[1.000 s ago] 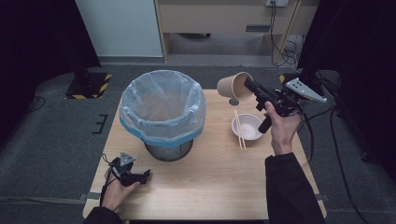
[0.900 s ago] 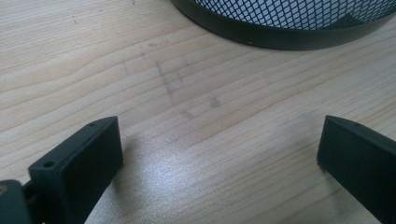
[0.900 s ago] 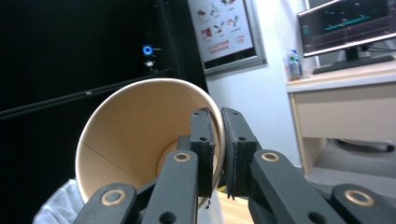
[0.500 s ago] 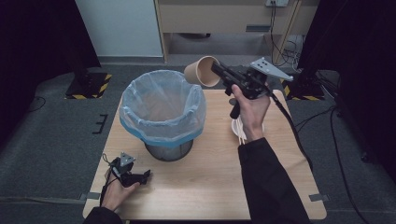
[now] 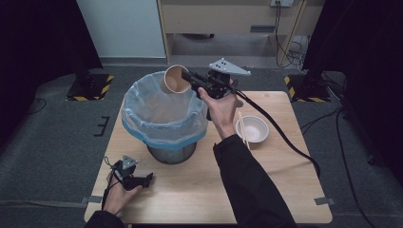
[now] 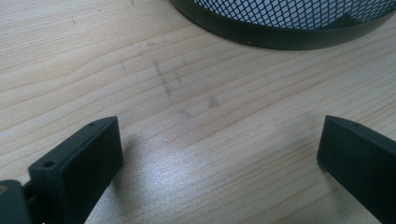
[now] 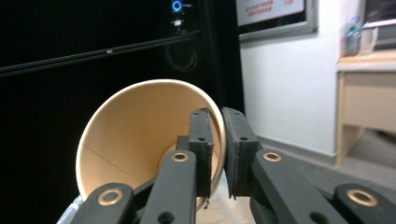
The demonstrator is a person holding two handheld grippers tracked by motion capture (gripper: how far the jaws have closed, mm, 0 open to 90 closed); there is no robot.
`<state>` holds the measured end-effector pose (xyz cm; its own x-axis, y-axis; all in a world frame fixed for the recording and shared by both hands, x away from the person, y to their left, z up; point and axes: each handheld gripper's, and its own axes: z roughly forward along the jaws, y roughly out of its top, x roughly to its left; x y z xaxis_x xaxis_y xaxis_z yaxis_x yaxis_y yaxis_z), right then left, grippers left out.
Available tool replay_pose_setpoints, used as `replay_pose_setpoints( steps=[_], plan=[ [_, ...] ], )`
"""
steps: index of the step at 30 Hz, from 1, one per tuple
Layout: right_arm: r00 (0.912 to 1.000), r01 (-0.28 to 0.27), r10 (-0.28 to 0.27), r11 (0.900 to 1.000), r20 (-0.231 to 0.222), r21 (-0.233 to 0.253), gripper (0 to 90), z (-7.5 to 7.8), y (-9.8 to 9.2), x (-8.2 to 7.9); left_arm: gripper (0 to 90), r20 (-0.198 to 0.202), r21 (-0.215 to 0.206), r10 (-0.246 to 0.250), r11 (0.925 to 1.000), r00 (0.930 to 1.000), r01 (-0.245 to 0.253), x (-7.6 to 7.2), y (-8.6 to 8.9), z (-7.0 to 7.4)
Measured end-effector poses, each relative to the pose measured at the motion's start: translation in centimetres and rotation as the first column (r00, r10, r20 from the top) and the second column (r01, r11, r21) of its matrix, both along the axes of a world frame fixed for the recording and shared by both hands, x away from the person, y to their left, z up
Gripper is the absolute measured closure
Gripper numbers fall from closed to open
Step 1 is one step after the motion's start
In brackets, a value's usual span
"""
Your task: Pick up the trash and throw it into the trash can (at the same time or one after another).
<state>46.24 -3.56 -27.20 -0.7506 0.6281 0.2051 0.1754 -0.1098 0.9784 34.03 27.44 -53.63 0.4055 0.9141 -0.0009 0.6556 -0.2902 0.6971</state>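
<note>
A brown paper cup [image 5: 174, 80] hangs over the far rim of a mesh bin lined with a blue plastic bag [image 5: 164, 114]. My right gripper [image 5: 186, 79] is shut on the cup's rim, one jaw inside the cup and one outside. In the right gripper view the cup [image 7: 140, 135] lies on its side with its mouth toward the camera, and the gripper [image 7: 218, 154] pinches its wall. My left gripper [image 5: 145, 180] rests on the wooden table [image 5: 266, 190] near the front left corner, open and holding nothing [image 6: 219, 149]. The bin's dark base [image 6: 289, 32] stands just ahead of it.
A white bowl [image 5: 252, 129] with a pair of chopsticks [image 5: 242, 127] across it sits on the table right of the bin. The right gripper's cable [image 5: 285, 140] trails over the table's right side. Dark curtains and a pale cabinet stand beyond the table.
My right gripper has carried the cup leftward from above the bowl to over the bin's far rim. The left gripper has stayed still.
</note>
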Motion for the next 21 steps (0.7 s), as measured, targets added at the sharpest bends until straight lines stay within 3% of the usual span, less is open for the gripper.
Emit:
replay_pose_setpoints(
  steps=[1, 4, 8, 12, 13, 14, 15, 16, 19, 21],
  plan=[
    [1.0000, 0.002, -0.002, 1.000, -0.002, -0.017, 72.1, -0.5, 0.5, 0.3, 0.0, 0.000, 0.000, 0.000, 1.0000, 1.0000, 0.000, 0.0, 0.0, 0.0],
    [1.0000, -0.002, 0.002, 0.999, 0.004, -0.054, 65.0, -0.9, 0.7, 0.5, 0.0, 0.000, 0.000, 0.000, 1.0000, 1.0000, 0.000, 0.0, 0.0, 0.0],
    [0.9994, 0.018, -0.016, 0.998, 0.032, -0.055, 59.5, -0.3, 0.0, 0.2, 0.0, 0.000, 0.000, 0.000, 1.0000, 1.0000, 0.000, 0.0, 0.0, 0.0],
    [0.9946, 0.079, -0.073, 0.994, 0.074, -0.075, 53.9, 1.3, -2.0, 0.1, 0.0, 0.001, -0.001, 0.001, 1.0000, 1.0000, -0.001, 0.0, 0.0, 0.0],
    [0.9906, 0.113, -0.108, 0.992, 0.085, -0.057, 53.5, 2.0, -3.3, 0.0, 0.0, 0.000, 0.000, 0.000, 1.0000, 1.0000, 0.000, 0.0, 0.0, 0.0],
    [0.9906, 0.113, -0.108, 0.992, 0.085, -0.057, 53.5, 2.0, -3.3, 0.0, 0.0, 0.000, 0.000, 0.000, 1.0000, 1.0000, 0.000, 0.0, 0.0, 0.0],
    [0.9861, 0.152, -0.149, 0.988, 0.074, -0.038, 53.1, 2.3, -4.9, 0.1, 0.0, 0.000, 0.000, 0.000, 1.0000, 1.0000, 0.000, 0.0, 0.0, 0.0],
    [0.9861, 0.152, -0.149, 0.988, 0.074, -0.038, 53.1, 2.3, -4.9, 0.1, 0.0, 0.000, 0.000, 0.000, 1.0000, 1.0000, 0.000, 0.0, 0.0, 0.0],
    [0.9737, 0.221, -0.218, 0.974, 0.067, -0.045, 52.0, 1.8, -8.1, 0.1, 0.0, 0.000, 0.000, 0.001, 1.0000, 1.0000, -0.001, 0.0, 0.0, 0.0],
    [0.9714, 0.232, -0.229, 0.971, 0.065, -0.055, 51.9, 1.5, -8.7, 0.1, 0.0, -0.001, 0.000, 0.000, 1.0000, 1.0000, 0.000, 0.0, 0.0, 0.0]
  ],
)
